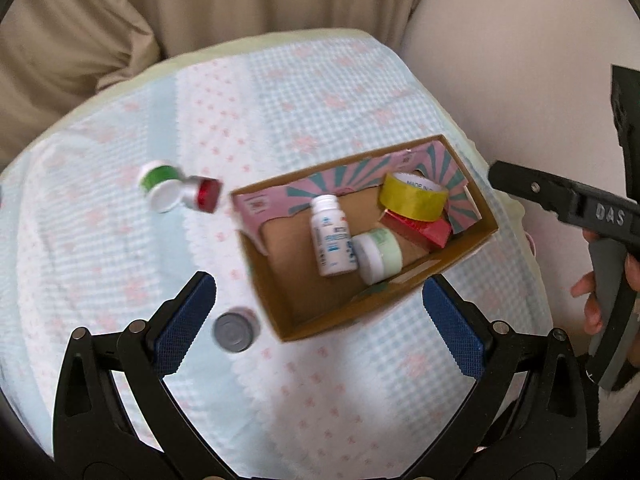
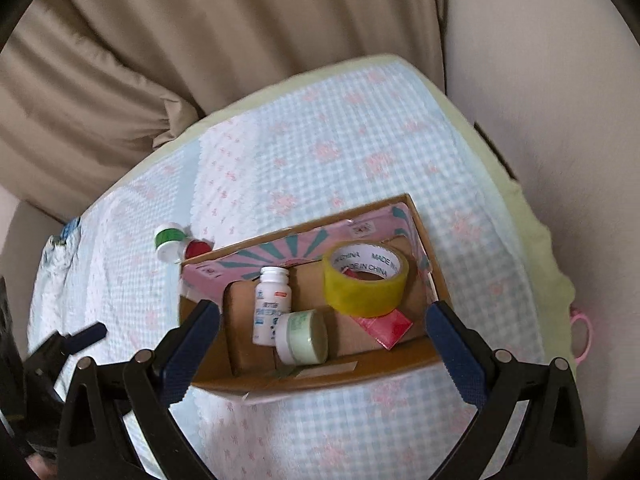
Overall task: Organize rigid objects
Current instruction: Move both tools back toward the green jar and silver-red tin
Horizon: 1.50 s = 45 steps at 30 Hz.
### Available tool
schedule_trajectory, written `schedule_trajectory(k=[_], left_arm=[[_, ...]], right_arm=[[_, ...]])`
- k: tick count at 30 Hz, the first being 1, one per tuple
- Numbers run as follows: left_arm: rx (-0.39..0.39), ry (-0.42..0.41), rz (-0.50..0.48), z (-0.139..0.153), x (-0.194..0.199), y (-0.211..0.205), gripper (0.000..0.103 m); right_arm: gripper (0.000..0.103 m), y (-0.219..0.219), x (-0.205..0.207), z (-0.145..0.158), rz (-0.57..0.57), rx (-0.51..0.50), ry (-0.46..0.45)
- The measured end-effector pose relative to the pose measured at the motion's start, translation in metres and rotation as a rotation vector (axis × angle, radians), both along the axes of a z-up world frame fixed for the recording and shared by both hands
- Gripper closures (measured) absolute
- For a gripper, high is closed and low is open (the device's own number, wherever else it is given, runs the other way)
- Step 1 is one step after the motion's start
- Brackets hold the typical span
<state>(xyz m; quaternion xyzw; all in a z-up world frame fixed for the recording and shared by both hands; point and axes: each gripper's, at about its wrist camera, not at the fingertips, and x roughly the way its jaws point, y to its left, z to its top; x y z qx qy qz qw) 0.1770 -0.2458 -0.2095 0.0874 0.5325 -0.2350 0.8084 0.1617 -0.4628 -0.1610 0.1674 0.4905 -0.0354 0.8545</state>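
Note:
A cardboard box on the checked cloth holds a white pill bottle, a pale green jar, a yellow tape roll and a red packet. Left of the box lie a green-banded jar and a red-banded jar. A grey-lidded jar stands by the box's near corner. My left gripper is open above the cloth, empty. My right gripper hangs open over the box, empty.
Beige curtain folds hang behind the table. The cloth's pale green edge drops off at the right. The right gripper's black body and a hand show at the left view's right edge.

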Motion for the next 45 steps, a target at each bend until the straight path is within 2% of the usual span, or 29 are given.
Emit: schedule_trajectory(k=[6,11,14,19,22,25,28,31,35,40,45], left_arm=[[-0.018,-0.042,0.008,0.032,-0.017,0.058,0.000],[-0.006,-0.129,-0.003,0.058,-0.032,0.118,0.000],[-0.021,-0.137,-0.034,0.068,-0.033,0.160,0.000],[-0.034,-0.146,-0.087,0.080,-0.028,0.229,0.000],[-0.069,-0.119,-0.124,0.080,-0.021,0.264,0.000],[-0.111,-0.094,-0.124,0.078,-0.009,0.294,0.000],[-0.130,-0.117,-0.110,0.075,0.005,0.310,0.000],[-0.130,-0.141,-0.102,0.069,0.024,0.319,0.000],[-0.079,-0.146,-0.114,0.046,0.060,0.317,0.000],[-0.014,-0.086,-0.164,-0.005,0.112,0.294,0.000],[0.031,-0.064,-0.266,-0.061,0.149,0.256,0.000]], right_arm=[[0.000,0.051,-0.029,0.031,0.046,-0.068,-0.047],[0.000,0.113,-0.057,0.050,0.058,-0.062,-0.039],[0.000,0.159,-0.074,0.057,0.057,-0.096,-0.055],[0.000,0.231,-0.096,0.054,-0.010,-0.099,-0.029],[0.000,0.269,-0.107,0.048,-0.080,-0.092,-0.009],[0.000,0.296,-0.115,0.041,-0.134,-0.077,0.004],[0.000,0.323,-0.116,0.033,-0.169,-0.087,0.013],[0.000,0.336,-0.112,0.023,-0.206,-0.079,0.023],[0.000,0.347,-0.103,0.004,-0.281,-0.104,0.024],[0.000,0.350,-0.086,-0.031,-0.362,-0.107,0.015],[0.000,0.349,-0.063,-0.078,-0.429,-0.109,0.018]])
